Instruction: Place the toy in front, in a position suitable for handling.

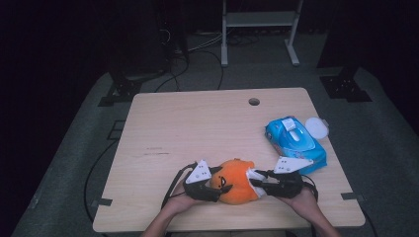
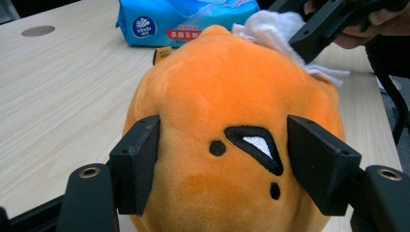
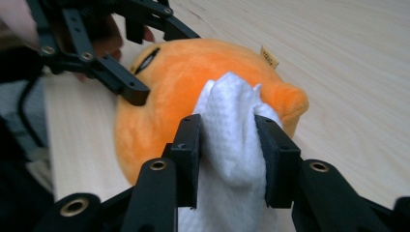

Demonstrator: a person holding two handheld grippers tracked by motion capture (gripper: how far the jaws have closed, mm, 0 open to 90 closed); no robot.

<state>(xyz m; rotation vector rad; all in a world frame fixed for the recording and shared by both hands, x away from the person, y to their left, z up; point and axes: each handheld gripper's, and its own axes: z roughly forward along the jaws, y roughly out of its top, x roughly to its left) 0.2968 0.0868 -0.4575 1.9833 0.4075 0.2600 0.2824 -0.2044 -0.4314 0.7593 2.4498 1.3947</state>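
Observation:
An orange plush toy (image 1: 236, 181) (image 2: 227, 96) (image 3: 193, 72) with a stitched black eye sits near the table's front edge. My left gripper (image 1: 217, 185) (image 2: 222, 145) is shut on it, its pads pressing into both sides of the face. From the right, my right gripper (image 1: 255, 183) (image 3: 227, 140) holds a bunched white wipe (image 1: 254, 175) (image 2: 270, 24) (image 3: 232, 130) between its pads. The wipe rests against the plush's side. In the left gripper view the right gripper's fingers (image 2: 314, 36) reach in from the top right.
A blue pack of wet wipes (image 1: 295, 140) (image 2: 183, 19) lies right of the plush, with a round white lid (image 1: 316, 127) beside it. The wooden table (image 1: 197, 128) has a cable hole (image 1: 254, 101) (image 2: 37, 30) at the back. A white stand stands on the floor beyond.

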